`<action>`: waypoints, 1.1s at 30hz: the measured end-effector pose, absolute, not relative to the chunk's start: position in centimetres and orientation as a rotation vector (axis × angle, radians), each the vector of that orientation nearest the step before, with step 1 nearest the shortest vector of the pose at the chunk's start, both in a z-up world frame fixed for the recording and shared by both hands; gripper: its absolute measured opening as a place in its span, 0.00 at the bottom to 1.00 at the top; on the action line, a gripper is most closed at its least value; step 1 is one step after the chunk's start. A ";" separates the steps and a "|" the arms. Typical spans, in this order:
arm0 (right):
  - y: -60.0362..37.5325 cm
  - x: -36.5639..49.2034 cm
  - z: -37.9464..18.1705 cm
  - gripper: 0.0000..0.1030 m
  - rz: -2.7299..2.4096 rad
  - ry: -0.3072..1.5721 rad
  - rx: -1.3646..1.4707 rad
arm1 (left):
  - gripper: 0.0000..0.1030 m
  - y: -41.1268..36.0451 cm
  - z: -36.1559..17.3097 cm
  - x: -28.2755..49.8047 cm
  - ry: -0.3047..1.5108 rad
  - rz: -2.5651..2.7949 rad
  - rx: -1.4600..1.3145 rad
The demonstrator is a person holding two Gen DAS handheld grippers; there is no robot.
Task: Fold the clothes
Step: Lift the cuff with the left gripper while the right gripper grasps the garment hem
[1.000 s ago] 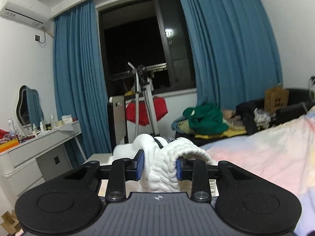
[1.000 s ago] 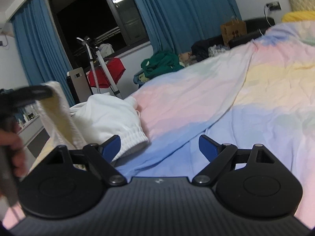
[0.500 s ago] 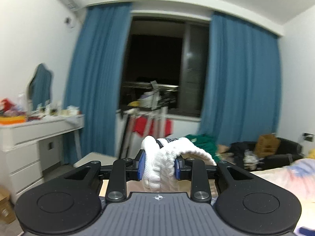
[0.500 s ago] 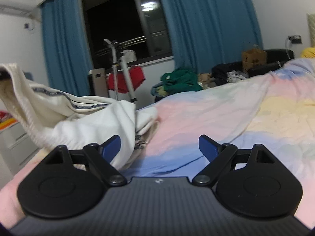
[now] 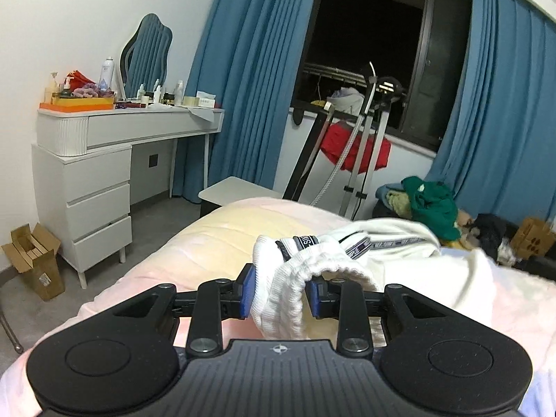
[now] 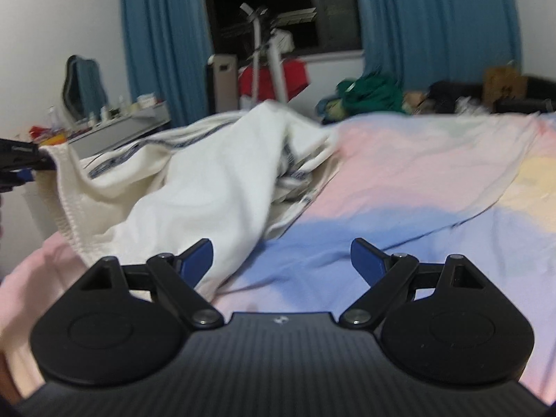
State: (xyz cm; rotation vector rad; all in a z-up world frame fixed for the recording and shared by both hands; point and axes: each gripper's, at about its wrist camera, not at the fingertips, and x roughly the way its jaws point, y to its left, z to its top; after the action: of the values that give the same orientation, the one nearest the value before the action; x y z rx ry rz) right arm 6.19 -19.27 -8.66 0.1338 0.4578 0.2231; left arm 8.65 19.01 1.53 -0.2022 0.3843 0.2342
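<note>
White garment (image 5: 399, 264), ribbed at its hem and banded with printed tape, is pinched at that ribbed edge between the blue pads of the left gripper (image 5: 282, 293), whose jaws are clamped tight on the bunched cloth. A second ago this gripper pointed up at the window with the hem raised; now it looks down along the bed (image 5: 222, 232), so the held edge has been carried outward and lowered, drawing the cloth out from its heap. Seen from the right wrist, the garment (image 6: 215, 180) trails in loose folds from the left gripper (image 6: 21, 163) across the pastel bedding (image 6: 417, 180), more stretched than before yet far from flat. Right gripper (image 6: 281, 260) hovers just beside the near fold, jaws spread wide and holding nothing. Judging by this, spreading is under way and no neat fold shows. Beyond stand a drying rack (image 5: 361, 139) and blue curtains (image 5: 250, 69).
</note>
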 end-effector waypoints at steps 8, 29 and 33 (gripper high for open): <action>-16.5 5.9 -10.0 0.82 0.340 0.540 0.075 | 0.31 16.7 -0.3 10.2 0.412 0.259 -0.064; -11.4 8.6 -12.1 0.44 0.330 0.559 -0.002 | 0.33 17.4 -2.5 11.4 0.492 0.342 0.014; -12.7 8.1 -10.5 0.37 0.231 0.435 0.059 | 0.33 17.2 -2.8 11.8 0.504 0.329 0.033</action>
State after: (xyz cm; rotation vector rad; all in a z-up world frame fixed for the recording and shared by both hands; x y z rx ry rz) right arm 8.10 -12.71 -10.47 0.0594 0.4348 0.2310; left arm 11.81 17.17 -2.82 0.0327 0.5043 0.3292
